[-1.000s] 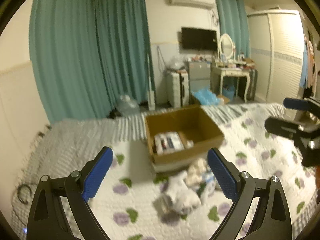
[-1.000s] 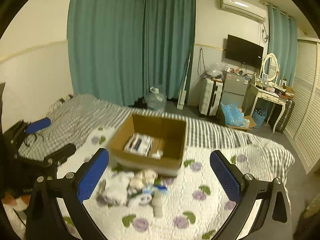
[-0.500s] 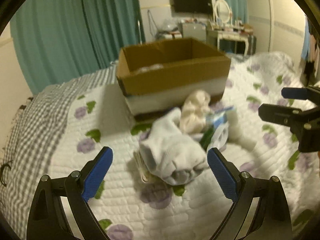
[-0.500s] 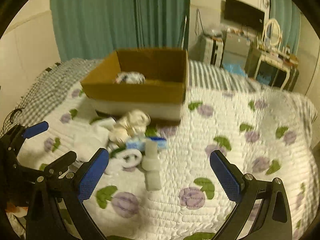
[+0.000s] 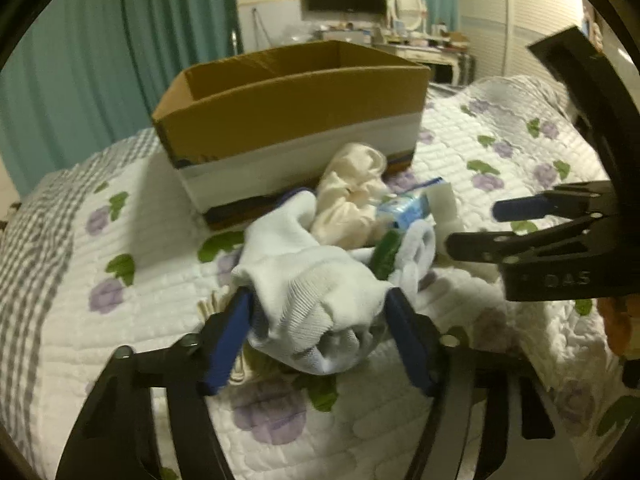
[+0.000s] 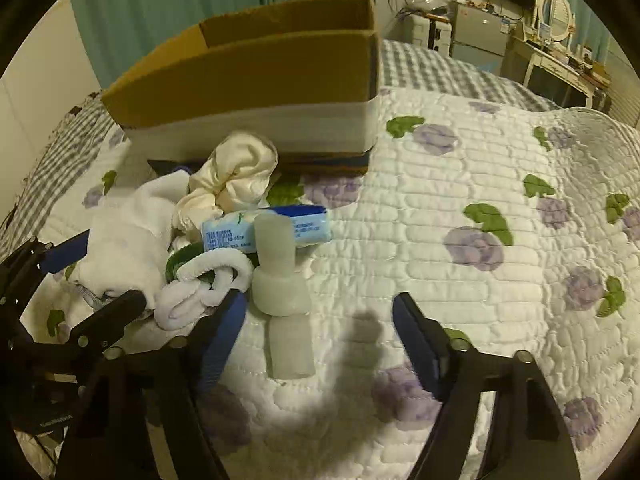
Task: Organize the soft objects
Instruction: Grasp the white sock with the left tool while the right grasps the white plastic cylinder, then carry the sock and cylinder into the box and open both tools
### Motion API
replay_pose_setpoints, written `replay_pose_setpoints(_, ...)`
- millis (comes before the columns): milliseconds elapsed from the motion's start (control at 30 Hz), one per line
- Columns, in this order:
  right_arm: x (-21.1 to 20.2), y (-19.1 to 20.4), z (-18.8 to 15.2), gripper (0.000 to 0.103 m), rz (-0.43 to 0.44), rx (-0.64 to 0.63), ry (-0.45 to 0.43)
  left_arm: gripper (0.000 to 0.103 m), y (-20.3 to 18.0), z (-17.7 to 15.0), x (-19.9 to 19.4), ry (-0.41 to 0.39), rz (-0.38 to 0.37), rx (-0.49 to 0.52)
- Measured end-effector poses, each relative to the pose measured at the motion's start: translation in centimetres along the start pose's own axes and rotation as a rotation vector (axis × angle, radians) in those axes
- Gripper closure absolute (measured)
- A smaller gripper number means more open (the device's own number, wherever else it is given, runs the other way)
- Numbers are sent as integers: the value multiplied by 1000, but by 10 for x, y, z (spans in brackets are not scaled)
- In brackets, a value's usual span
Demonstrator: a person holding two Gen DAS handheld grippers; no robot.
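A pile of soft items lies on the quilt in front of a cardboard box (image 5: pixel 288 92) (image 6: pixel 256 68). My left gripper (image 5: pixel 320 312) is open with its blue fingers on either side of a white sock (image 5: pixel 308 280) (image 6: pixel 124 244), touching or nearly touching it. Behind the sock lie a cream cloth bundle (image 5: pixel 352 192) (image 6: pixel 232 176), a blue tissue pack (image 5: pixel 404 210) (image 6: pixel 228 234), a white looped band (image 6: pixel 208 280) and a green item (image 5: pixel 386 254). My right gripper (image 6: pixel 316 328) is open and empty, low over the quilt, with a translucent white bottle (image 6: pixel 280 280) lying between its fingers.
The bed has a white quilt with purple flowers (image 6: pixel 472 248) and a grey checked cover (image 5: pixel 24 248) on the left. Teal curtains (image 5: pixel 100 60) hang behind. A dresser (image 6: pixel 556 60) and wardrobe stand beyond the bed.
Both grippers have dropped toward the pile and moved closer. The left fingers have narrowed around the white sock. The right fingers have also narrowed, over the bottle.
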State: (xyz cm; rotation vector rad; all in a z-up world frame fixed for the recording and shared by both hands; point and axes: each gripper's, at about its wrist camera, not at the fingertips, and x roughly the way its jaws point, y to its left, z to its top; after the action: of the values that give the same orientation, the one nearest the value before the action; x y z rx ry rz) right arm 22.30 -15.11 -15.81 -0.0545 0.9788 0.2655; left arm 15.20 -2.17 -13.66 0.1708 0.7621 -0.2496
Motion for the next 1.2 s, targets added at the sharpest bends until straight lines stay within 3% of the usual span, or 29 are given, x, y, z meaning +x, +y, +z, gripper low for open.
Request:
replay_pose_setpoints(67, 4, 1, 1, 36, 4, 2, 10, 53, 1, 0, 0, 0, -11, 4)
replay_pose_setpoints(167, 11, 4, 2, 44, 26, 12, 21, 59, 8, -1, -5, -6, -42, -21)
replay_pose_setpoints(267, 16, 8, 4, 53, 28, 1, 22, 62, 19, -1, -9, -2, -87, -73)
replay_pose_setpoints(400, 18, 13, 5, 73, 74, -1, 26, 63, 23, -1, -20, -28, -95, -79)
replay_pose_setpoints(600, 2, 10, 3, 74, 73, 21, -14, 63, 20, -3, -38, -52, -66, -60)
replay_pose_setpoints(867, -50, 11, -4, 74, 65, 42, -101, 63, 16, 7, -82, -107, -39, -57)
replay_pose_setpoints(1200, -126, 30, 0, 74, 79, 4, -219, 63, 14, 47, -152, -214, -44, -46)
